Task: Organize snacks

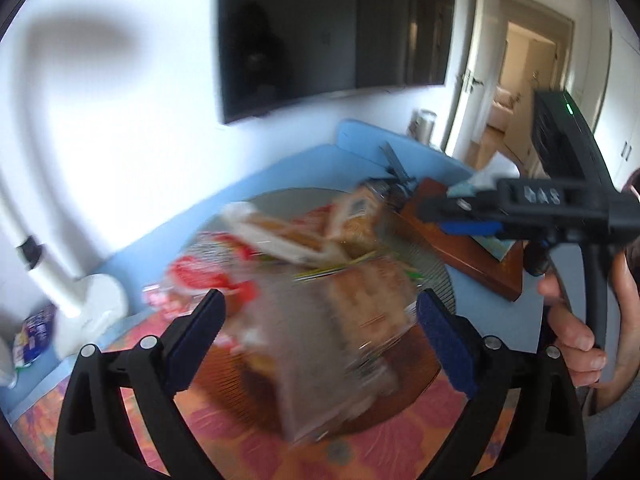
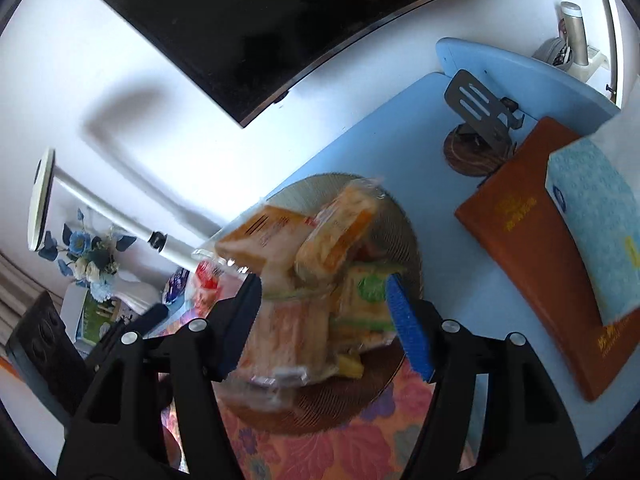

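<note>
A round woven tray (image 2: pixel 400 216) on the blue table holds a pile of wrapped snacks: orange packets (image 2: pixel 256 240), a green-labelled one (image 2: pixel 368 292) and a red one (image 1: pixel 200 276). A clear-wrapped pastry packet (image 1: pixel 320 344) shows blurred just over the tray's near side, between the wide-apart fingers of my left gripper (image 1: pixel 320 300); the pads are clear of it. In the right wrist view the same kind of packet (image 2: pixel 288 332) lies between the fingers of my right gripper (image 2: pixel 324 284), whose jaws stand partly apart with no firm hold on it. A hand (image 1: pixel 572 336) holds the right tool's handle.
A brown book (image 2: pixel 540 248) with a blue tissue pack (image 2: pixel 592 224) on it lies right of the tray. A metal phone stand (image 2: pixel 476 104) is behind it. A white lamp (image 2: pixel 120 212) and flowers (image 2: pixel 88 256) stand left. A floral cloth (image 2: pixel 340 440) covers the near table.
</note>
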A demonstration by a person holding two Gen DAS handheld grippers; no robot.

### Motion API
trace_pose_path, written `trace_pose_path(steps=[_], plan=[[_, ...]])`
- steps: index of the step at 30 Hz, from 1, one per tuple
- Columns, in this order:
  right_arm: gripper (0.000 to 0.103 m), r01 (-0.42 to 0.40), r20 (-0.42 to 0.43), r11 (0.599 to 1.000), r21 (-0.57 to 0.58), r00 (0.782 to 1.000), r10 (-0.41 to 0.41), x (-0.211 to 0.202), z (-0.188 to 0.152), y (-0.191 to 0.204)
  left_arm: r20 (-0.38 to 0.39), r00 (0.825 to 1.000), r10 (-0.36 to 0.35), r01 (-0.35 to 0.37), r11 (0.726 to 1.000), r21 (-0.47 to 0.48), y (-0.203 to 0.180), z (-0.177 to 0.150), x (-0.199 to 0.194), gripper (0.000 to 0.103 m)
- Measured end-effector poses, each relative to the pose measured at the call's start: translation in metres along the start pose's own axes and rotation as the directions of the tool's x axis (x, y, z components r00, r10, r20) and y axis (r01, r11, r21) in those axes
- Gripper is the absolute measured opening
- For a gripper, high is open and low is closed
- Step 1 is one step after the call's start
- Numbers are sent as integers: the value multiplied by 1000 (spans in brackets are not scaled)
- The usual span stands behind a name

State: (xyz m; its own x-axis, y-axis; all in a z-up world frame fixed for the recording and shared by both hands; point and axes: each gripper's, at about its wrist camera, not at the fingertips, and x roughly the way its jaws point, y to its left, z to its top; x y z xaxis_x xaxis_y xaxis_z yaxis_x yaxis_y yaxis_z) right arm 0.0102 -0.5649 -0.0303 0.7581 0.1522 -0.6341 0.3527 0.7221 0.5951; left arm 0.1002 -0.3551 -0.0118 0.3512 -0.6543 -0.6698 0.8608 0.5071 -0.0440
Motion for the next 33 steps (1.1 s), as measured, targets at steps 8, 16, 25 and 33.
trace_pose_path(steps=[8, 16, 25, 33], plan=[[79, -65, -14, 968, -240, 998, 64, -29, -63, 118, 67, 991, 115, -107, 988, -113, 68, -48, -90, 95], [93, -38, -65, 865, -501, 998, 7, 15, -175, 213, -45, 969, 244, -247, 933, -260, 150, -164, -136, 97], [100, 32, -115, 784, -620, 985, -131, 121, -257, 213, -212, 905, 368, -422, 839, -345, 208, -251, -129, 97], [100, 92, -88, 745, -661, 976, -199, 140, -269, 209, -229, 899, 373, -436, 813, -386, 222, -264, -116, 97]])
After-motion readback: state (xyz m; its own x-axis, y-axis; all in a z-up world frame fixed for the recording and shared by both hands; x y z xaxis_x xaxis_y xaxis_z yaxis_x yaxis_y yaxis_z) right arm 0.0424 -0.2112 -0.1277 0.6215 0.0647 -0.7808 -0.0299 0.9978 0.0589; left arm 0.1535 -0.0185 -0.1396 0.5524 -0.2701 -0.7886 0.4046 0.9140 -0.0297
